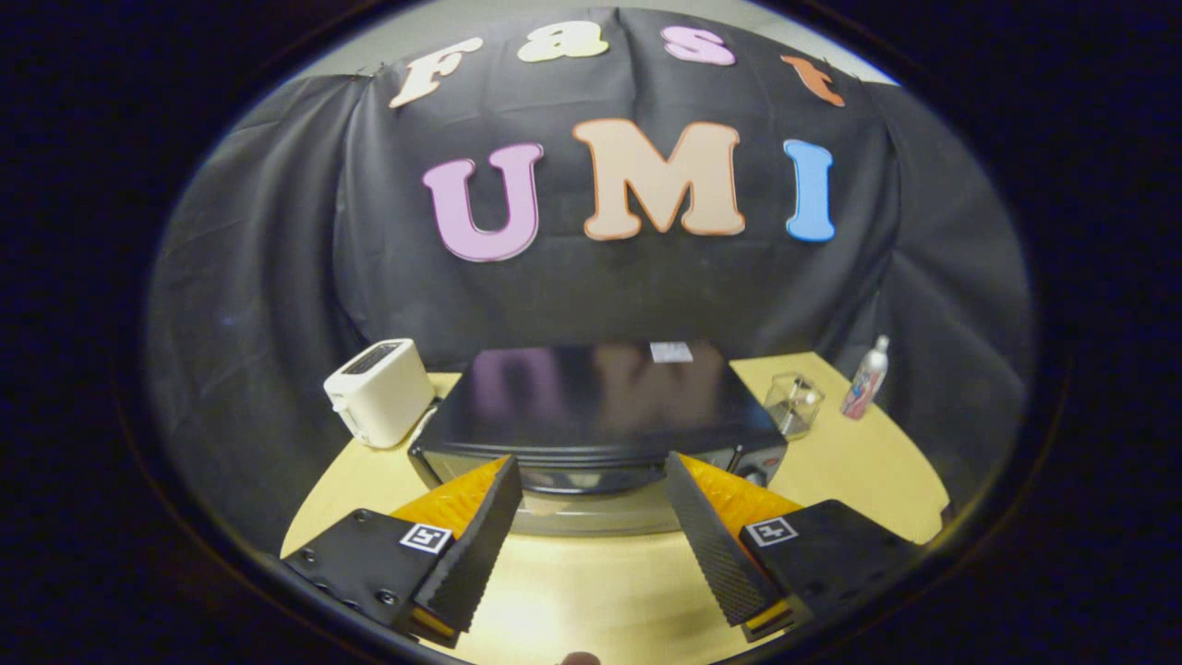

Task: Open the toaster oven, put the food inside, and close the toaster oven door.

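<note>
Now I hold gripper (591, 480) fingers spread, empty; oven (596, 416) straight ahead, its door handle (591, 478) lying crosswise between tips.

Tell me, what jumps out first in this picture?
A black toaster oven with a shiny top sits mid-table, just ahead of the gripper, whose open fingers straddle its front. A white toaster stands at one side of it; a clear glass container and a small spray bottle stand at the other.
</note>
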`<state>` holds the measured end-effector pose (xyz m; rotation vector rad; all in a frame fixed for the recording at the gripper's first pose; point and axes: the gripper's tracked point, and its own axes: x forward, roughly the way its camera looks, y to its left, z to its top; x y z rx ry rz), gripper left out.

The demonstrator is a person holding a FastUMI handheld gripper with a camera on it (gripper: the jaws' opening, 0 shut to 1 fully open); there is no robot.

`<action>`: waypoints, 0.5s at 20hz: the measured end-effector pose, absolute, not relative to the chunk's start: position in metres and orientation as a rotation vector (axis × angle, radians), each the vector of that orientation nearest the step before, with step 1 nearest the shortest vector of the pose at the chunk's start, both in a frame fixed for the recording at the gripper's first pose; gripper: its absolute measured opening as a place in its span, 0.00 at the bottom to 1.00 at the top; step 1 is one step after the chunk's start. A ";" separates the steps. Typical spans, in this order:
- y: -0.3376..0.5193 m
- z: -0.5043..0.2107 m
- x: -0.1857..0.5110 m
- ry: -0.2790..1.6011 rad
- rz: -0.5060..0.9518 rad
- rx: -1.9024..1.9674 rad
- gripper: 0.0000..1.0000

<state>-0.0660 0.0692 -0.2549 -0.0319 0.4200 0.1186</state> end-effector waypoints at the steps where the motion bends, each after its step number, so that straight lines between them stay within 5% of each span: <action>1: 0.072 -0.232 -0.063 0.372 0.135 -0.025 0.99; 10: 0.052 -0.051 -0.039 0.078 0.100 -0.050 0.99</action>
